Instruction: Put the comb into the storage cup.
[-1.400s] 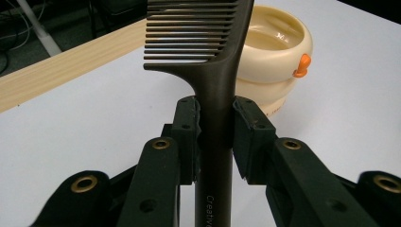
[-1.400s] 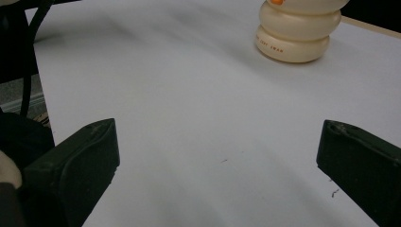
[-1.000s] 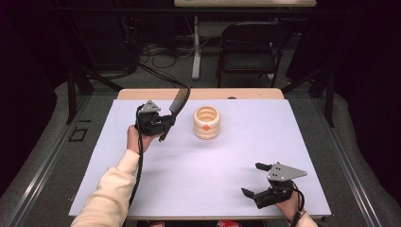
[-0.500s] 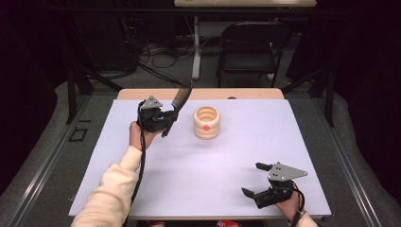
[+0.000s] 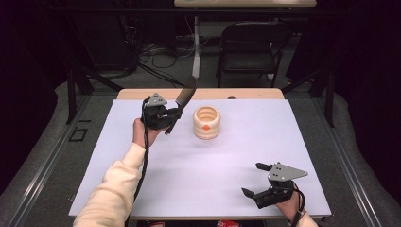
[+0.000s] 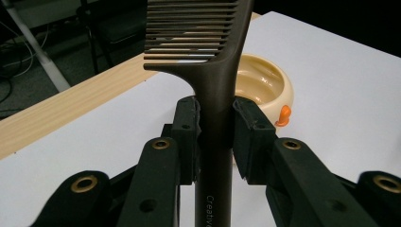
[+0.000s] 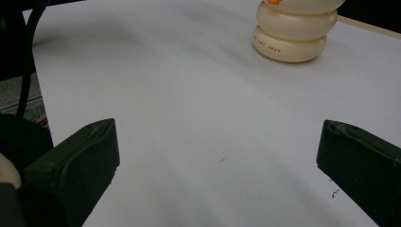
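— Left gripper view: we see our left gripper (image 6: 215,137) with its fingers clamped on the handle of a dark brown comb (image 6: 208,56), teeth up, raised above the table's (image 5: 142,189) far left part.

— Room? We've bare white table between. Our right gripper (image 5: 257,182) rests near the front edge, fingers wide, holding nothing.

— Containers? We see 1 cream ribbed cup (image 5: 206,122) just beside the comb, its inside looking bare.

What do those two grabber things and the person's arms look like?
Both grabbers are black. The left gripper and the right gripper each wear a grey three-cornered plate on top and trail a black cable. Up close, the chunky fingers have brass-ringed holes like little eyes. The left arm wears a cream sleeve.
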Demonstrator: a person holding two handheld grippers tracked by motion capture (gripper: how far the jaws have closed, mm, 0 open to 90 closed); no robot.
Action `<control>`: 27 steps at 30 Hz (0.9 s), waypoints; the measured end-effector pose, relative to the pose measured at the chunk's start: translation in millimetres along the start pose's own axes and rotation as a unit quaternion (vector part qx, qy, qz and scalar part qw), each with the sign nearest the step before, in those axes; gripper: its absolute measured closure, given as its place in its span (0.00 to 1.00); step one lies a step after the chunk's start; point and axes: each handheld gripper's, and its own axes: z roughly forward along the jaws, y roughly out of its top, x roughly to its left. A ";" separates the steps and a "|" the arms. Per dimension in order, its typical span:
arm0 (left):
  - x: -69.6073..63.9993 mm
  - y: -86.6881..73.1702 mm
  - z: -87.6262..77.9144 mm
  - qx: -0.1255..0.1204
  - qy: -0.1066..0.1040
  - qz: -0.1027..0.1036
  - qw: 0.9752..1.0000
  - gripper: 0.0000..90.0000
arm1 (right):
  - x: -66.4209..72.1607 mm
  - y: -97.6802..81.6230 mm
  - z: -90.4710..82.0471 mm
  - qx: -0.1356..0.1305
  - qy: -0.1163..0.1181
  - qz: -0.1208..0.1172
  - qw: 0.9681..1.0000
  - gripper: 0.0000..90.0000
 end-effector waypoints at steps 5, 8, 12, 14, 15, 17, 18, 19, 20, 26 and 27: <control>0.6 2.9 2.8 0.000 0.000 -0.001 1.000 0.81 | -0.3 0.0 0.7 0.002 0.001 0.000 1.000 0.00; -0.5 3.8 4.5 0.003 0.000 0.003 1.000 0.81 | 0.2 0.1 0.7 0.002 0.000 0.000 1.000 0.00; -0.8 5.2 6.3 0.001 0.001 0.001 1.000 0.81 | 0.0 0.0 0.3 0.001 0.001 -0.001 1.000 0.00; 0.1 5.6 7.6 -0.002 0.001 -0.003 1.000 0.81 | -0.2 -0.1 0.5 0.002 0.000 0.000 1.000 0.00; 0.3 6.0 8.0 -0.003 0.002 -0.004 1.000 0.81 | -0.3 -0.1 0.6 0.003 0.001 0.000 1.000 0.00; 0.3 6.9 8.2 -0.003 0.001 -0.004 1.000 0.81 | 0.1 0.0 0.4 0.002 0.000 0.000 1.000 0.00; 0.4 7.1 8.3 -0.003 0.002 -0.004 1.000 0.81 | 0.1 0.1 0.1 0.001 0.000 -0.001 1.000 0.00; 0.5 7.4 8.4 -0.003 0.002 -0.004 1.000 0.81 | 0.2 0.1 0.0 0.001 0.000 -0.001 1.000 0.00; 0.6 7.8 8.1 -0.003 0.002 -0.005 1.000 0.81 | -0.3 0.1 0.5 0.002 -0.001 0.000 1.000 0.00; 1.4 10.6 8.8 -0.008 0.006 -0.005 1.000 0.81 | -0.5 0.0 0.2 0.002 0.000 0.002 1.000 0.00; 1.0 11.0 9.1 -0.009 0.006 -0.005 1.000 0.81 | -0.6 -0.1 0.7 0.004 0.000 0.003 1.000 0.00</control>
